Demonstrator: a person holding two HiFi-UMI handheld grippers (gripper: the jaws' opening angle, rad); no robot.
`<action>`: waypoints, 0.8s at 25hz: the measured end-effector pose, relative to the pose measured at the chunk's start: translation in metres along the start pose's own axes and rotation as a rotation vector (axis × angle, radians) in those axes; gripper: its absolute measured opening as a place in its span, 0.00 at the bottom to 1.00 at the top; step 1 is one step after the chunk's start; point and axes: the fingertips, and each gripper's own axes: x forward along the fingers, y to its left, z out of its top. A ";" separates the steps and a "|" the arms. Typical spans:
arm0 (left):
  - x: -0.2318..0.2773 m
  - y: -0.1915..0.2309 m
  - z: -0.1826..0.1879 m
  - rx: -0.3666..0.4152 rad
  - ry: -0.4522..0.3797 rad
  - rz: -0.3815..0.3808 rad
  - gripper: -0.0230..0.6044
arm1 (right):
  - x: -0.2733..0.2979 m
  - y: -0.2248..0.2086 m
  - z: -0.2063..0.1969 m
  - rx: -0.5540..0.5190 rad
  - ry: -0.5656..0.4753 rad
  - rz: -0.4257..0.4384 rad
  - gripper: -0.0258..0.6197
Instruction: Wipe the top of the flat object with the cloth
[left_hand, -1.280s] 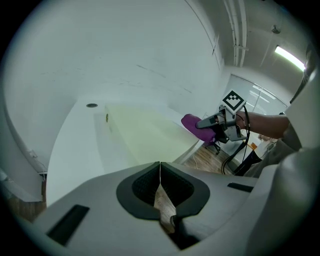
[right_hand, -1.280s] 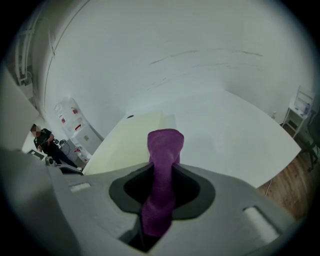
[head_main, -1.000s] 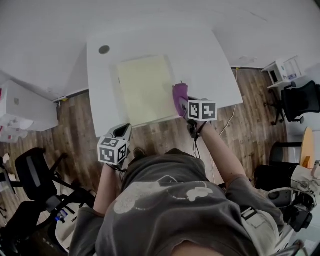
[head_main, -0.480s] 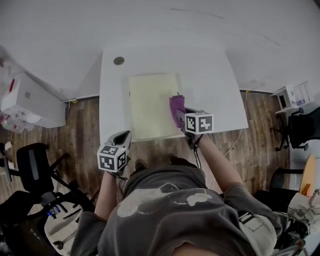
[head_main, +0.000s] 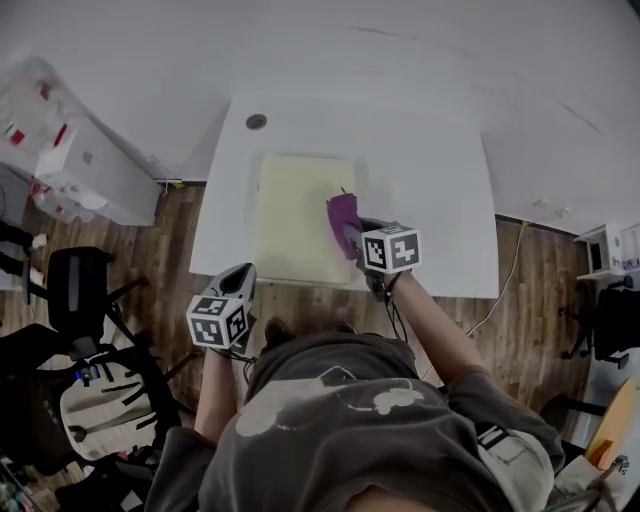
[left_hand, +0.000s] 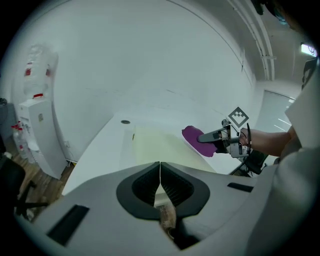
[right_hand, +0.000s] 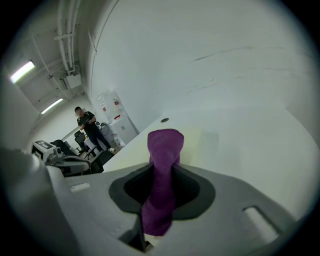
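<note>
R tool (head_main: 355, 232) clamped on purple cloth (head_main: 341, 214), at right edge of pale-yellow flat sheet (head_main: 295, 215) on white tabletop (head_main: 430, 190); contact unclear. Cloth looks soft, light, floppy; mid-fold pinch seems OK. Sheet prob. thin, may slide. L tool (head_main: 243, 272) jaws together, empty, off tabletop's near edge. No legible writing, only square markers on the tools.

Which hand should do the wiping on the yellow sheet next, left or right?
Right. The right gripper grips the purple cloth, and it is at the right side of the pale yellow sheet. The left gripper is shut on nothing, back by the near edge of the table.
</note>
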 end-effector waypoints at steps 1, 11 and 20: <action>0.000 -0.006 0.000 -0.013 -0.006 0.021 0.03 | -0.001 -0.003 -0.002 -0.007 0.010 0.021 0.18; -0.044 -0.045 -0.034 -0.144 -0.068 0.314 0.03 | -0.006 -0.009 -0.027 -0.088 0.101 0.248 0.18; -0.070 -0.073 -0.078 -0.243 -0.119 0.390 0.03 | -0.006 0.009 -0.050 -0.153 0.151 0.306 0.18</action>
